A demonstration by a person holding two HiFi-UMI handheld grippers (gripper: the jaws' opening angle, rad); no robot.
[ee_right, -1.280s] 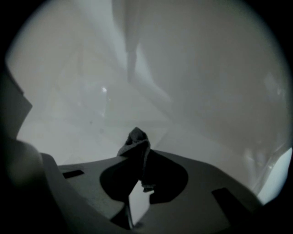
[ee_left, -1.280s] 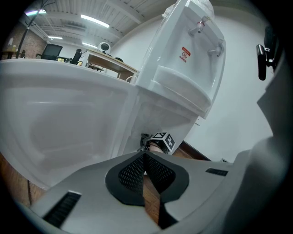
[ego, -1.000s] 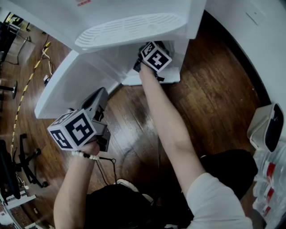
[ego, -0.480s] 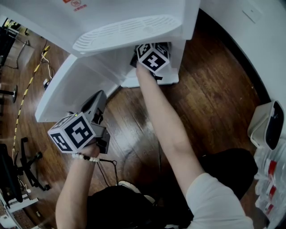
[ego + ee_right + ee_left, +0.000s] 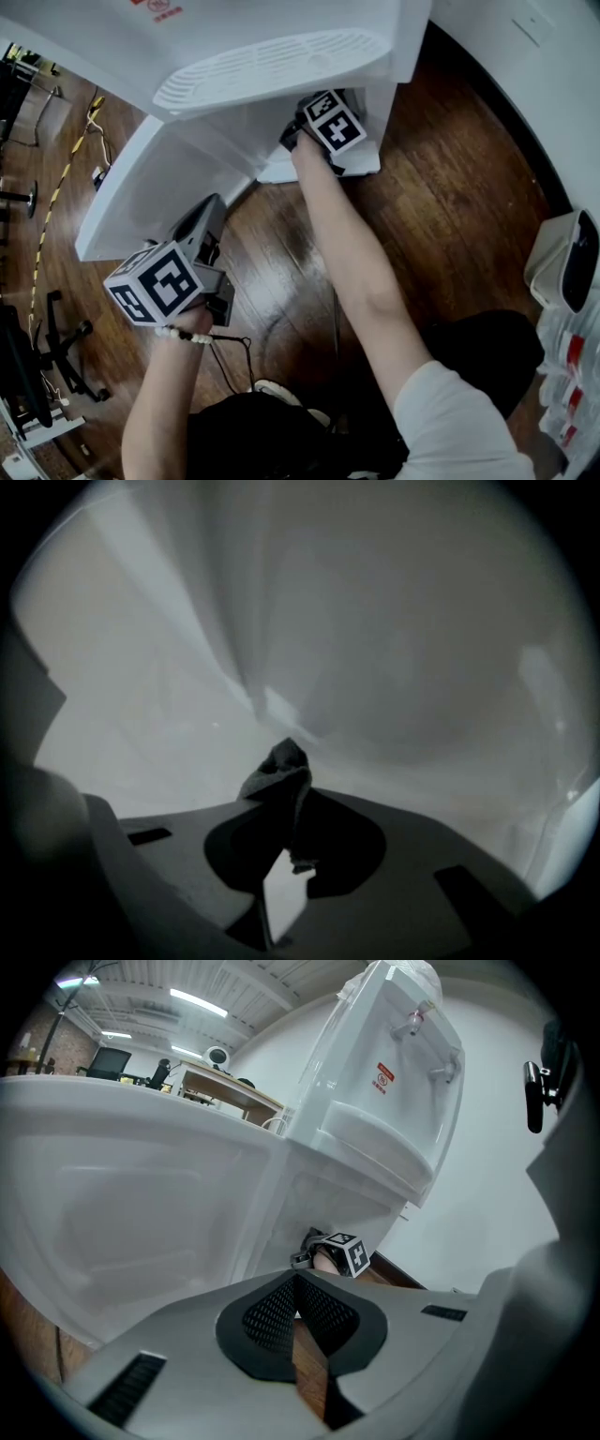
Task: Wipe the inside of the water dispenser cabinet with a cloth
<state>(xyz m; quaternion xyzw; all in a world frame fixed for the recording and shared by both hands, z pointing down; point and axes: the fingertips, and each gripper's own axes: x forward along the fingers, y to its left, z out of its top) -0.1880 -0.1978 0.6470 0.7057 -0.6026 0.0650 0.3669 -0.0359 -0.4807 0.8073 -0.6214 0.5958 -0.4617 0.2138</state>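
Note:
The white water dispenser point(image 5: 281, 56) stands at the top of the head view, its cabinet door point(image 5: 122, 192) swung open to the left. My right gripper point(image 5: 309, 117) reaches into the cabinet below the drip tray; only its marker cube and rear show there. In the right gripper view it point(image 5: 286, 808) is shut on a dark cloth point(image 5: 277, 771), held close to the white inner wall point(image 5: 375, 667). My left gripper point(image 5: 208, 220) hangs outside, near the door's lower edge. Its tips point(image 5: 295, 1283) are shut with nothing between them.
A white bin point(image 5: 562, 262) with a dark liner and several bottles point(image 5: 562, 375) stand at the right on the wooden floor point(image 5: 441, 216). A chair base point(image 5: 56, 352) and a yellow cable point(image 5: 47, 202) lie at the left. Desks point(image 5: 225, 1087) show far behind the door.
The right gripper has shifted slightly left and then back right inside the cabinet with the cloth. The left gripper has hardly moved.

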